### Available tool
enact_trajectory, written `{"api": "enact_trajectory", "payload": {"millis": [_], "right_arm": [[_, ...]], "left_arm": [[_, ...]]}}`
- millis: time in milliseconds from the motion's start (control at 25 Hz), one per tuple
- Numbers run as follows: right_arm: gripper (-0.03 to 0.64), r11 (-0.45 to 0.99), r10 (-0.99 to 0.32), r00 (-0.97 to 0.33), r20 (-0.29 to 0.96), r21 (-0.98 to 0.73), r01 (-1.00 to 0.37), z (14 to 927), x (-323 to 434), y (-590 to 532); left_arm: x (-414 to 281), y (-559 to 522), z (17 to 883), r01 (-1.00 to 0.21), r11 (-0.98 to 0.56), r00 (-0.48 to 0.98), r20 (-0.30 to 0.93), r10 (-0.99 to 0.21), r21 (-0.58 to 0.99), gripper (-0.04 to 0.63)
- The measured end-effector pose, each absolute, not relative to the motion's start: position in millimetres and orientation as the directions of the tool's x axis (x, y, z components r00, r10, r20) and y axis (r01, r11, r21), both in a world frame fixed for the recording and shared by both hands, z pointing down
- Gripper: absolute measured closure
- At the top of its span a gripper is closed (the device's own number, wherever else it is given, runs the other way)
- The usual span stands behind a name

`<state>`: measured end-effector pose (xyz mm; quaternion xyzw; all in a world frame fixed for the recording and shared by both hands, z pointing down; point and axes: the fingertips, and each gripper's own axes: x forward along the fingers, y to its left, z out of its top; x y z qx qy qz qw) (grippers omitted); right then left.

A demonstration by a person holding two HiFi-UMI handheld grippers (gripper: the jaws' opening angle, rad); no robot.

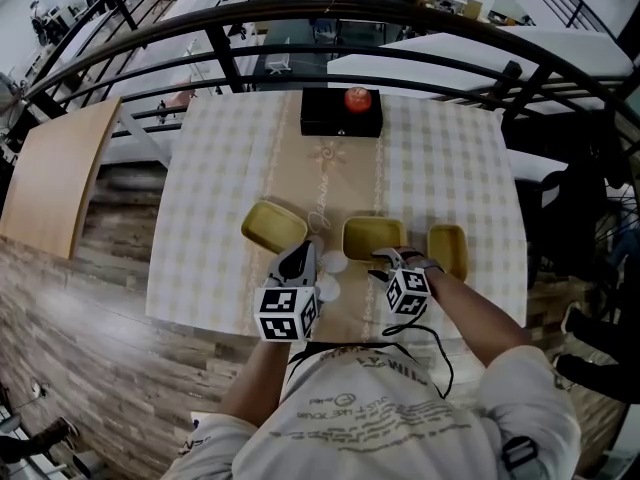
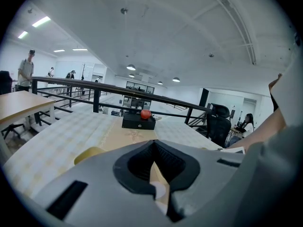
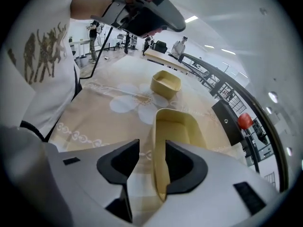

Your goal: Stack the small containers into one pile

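**Yellow tub wall standing between wide-open right jaws**

Grey and wide apart, the jaws of the right gripper [image 3: 150, 150] are straddling the near wall of the middle container [image 3: 182, 129], a shallow yellow plastic tub with rounded corners. The wall is standing close against one pad with clear space at the other, so nothing is being squeezed. The left gripper [image 2: 152, 148] is hovering nearby over the person's edge of the table, its jaws lying together with nothing between them.

Moving outward, the middle container is resting flat on the beige runner [image 1: 340, 178] that is running down the checked tablecloth [image 1: 220, 188]. A second tub of the same kind, the left-hand container [image 1: 273, 226], is sitting a little apart on one side. A third, the right-hand container [image 1: 447, 251], is lying near the middle one on the other side. At the far edge, a red apple [image 1: 358, 99] is sitting on a black rectangular box [image 1: 335, 120].

By the look of it, no pile is being built yet, since all three tubs are lying singly. The step in hand appears to be taking the middle tub by its wall. The next move is calling for the jaws to close firmly on that thin wall. After that comes a level lift and a square lowering into a neighbour, so that the tub nests rather than catching on a rim.
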<state>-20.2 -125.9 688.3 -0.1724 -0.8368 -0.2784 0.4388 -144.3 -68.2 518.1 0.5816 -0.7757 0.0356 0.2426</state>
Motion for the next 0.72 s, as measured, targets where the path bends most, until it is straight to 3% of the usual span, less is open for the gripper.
{"api": "enact_trajectory", "payload": {"millis": [240, 520, 720], "right_arm": [[0.445, 0.869, 0.054, -0.691, 0.721, 0.307, 0.388, 643.8, -35.2, -118.7], [0.453, 0.967, 0.061, -0.864, 0.500, 0.185, 0.175, 559.1, -84.9, -113.8], [0.589, 0.997, 0.010, -0.953, 0.304, 0.075, 0.034, 500.0, -121.7, -117.7]], "left_arm": [[-147.7, -68.4, 515.5, -0.916, 0.329, -0.215, 0.412, -0.886, 0.229, 0.591], [-161.8, -54.4, 503.5, -0.904, 0.362, -0.262, 0.377, -0.889, 0.226, 0.591], [-178.4, -36.5, 494.7, -0.889, 0.404, -0.314, 0.357, -0.880, 0.215, 0.591]]}}
